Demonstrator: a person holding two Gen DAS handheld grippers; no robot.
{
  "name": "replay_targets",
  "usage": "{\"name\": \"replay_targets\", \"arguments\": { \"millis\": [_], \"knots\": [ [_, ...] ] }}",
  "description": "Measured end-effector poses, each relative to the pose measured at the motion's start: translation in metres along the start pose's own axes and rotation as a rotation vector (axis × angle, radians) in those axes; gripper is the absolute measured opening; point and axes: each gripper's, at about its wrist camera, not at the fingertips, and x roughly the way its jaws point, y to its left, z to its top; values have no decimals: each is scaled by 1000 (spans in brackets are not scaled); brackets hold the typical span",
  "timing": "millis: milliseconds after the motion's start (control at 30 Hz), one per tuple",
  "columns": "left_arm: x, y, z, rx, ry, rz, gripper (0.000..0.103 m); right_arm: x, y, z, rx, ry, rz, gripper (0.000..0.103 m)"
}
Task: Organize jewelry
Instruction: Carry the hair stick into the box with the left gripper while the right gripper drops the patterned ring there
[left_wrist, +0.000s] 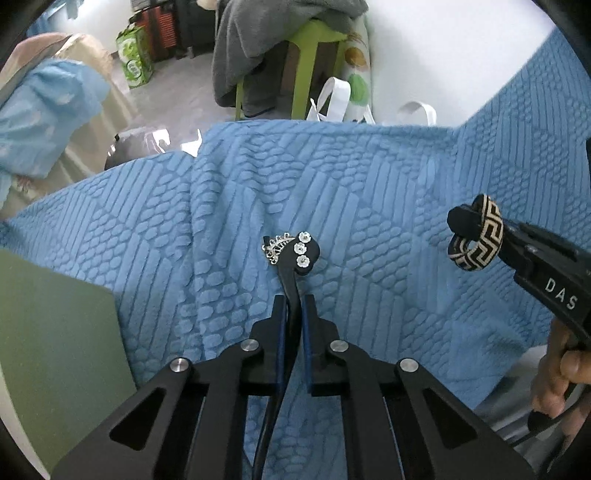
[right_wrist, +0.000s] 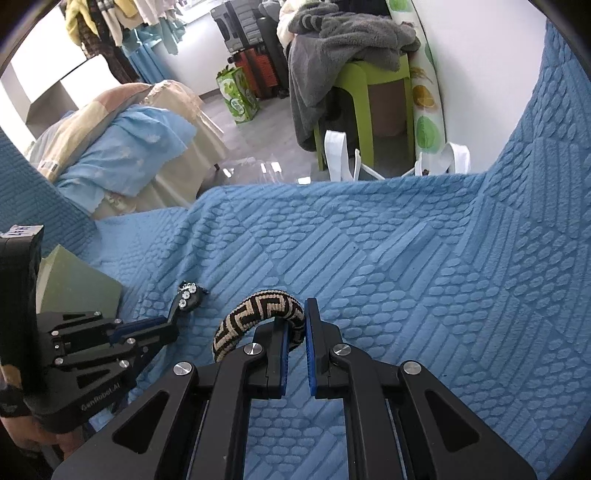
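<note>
A blue quilted bedspread (right_wrist: 369, 258) covers the surface, bare across its middle and far edge. The left gripper (left_wrist: 293, 306) is clamped on a black flower-studded hair clip (left_wrist: 303, 253) and the right gripper (right_wrist: 295, 328) on a black-and-cream patterned hoop (right_wrist: 255, 310), both apparently just clear of the cloth. Both seem mid-carry; next each probably needs setting down, perhaps by the green board (right_wrist: 79, 288) at the left edge.

I can't see where the black hair clip (left_wrist: 295, 266) ends; its tail is hidden between the left gripper's (left_wrist: 294, 314) pads.
</note>
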Motion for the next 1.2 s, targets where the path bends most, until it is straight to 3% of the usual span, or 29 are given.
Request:
{"name": "replay_targets", "arguments": {
  "millis": [533,867,1200],
  "knots": [
    [-83,12,3,-67,-81,1,8,-52,42,18,-47,-74,-22,6],
    [-152,27,9,-83,-188,-6,8,-93,72,39,-27,-140,39,6],
    [-217,83,10,-144,-277,29,8,-116,135,67,-82,-183,108,6]
  ]
}}
